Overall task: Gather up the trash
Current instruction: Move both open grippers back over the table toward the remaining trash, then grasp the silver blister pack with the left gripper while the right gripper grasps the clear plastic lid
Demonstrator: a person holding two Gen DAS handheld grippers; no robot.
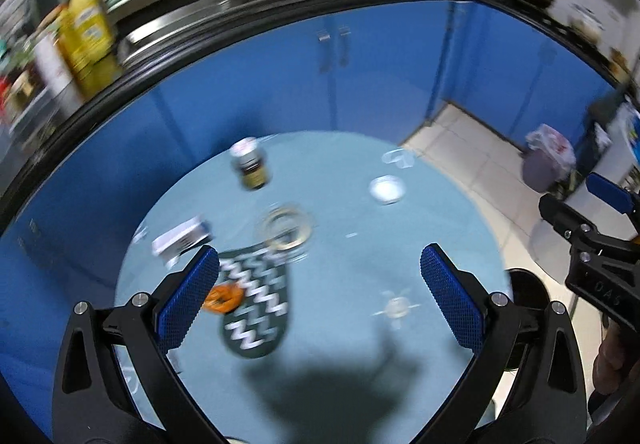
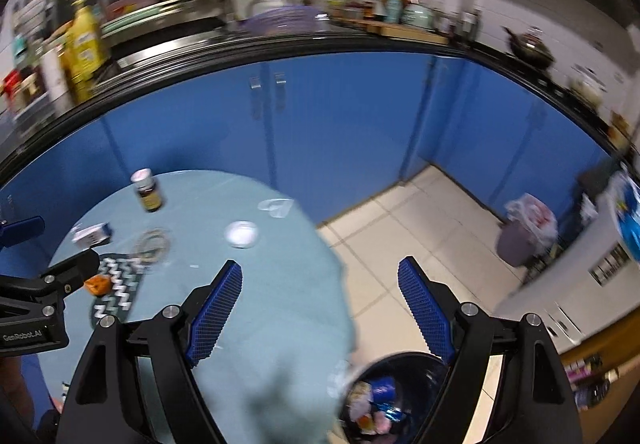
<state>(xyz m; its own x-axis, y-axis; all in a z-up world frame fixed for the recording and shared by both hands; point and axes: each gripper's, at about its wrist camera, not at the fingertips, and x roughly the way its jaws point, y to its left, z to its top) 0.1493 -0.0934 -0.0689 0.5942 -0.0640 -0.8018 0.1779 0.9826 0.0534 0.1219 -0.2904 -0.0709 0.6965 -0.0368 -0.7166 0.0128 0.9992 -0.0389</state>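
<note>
Kitchen with blue cabinets; round pale-blue bench (image 1: 340, 324) in front. On it: brown bottle (image 1: 251, 166), small box (image 1: 182, 238), orange wrapper (image 1: 222, 298) on a zigzag mat (image 1: 256, 308), white lid (image 1: 387, 189). Left hand-held gripper (image 1: 320, 296) and right hand-held gripper (image 2: 320, 312) both spread, empty. Black bin (image 2: 400, 396) with trash stands beside the bench.

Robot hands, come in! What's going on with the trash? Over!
Left gripper open, empty. Right gripper open, empty. Orange scrap on table by patterned mat; black bin below table edge. Nothing blocking.
</note>
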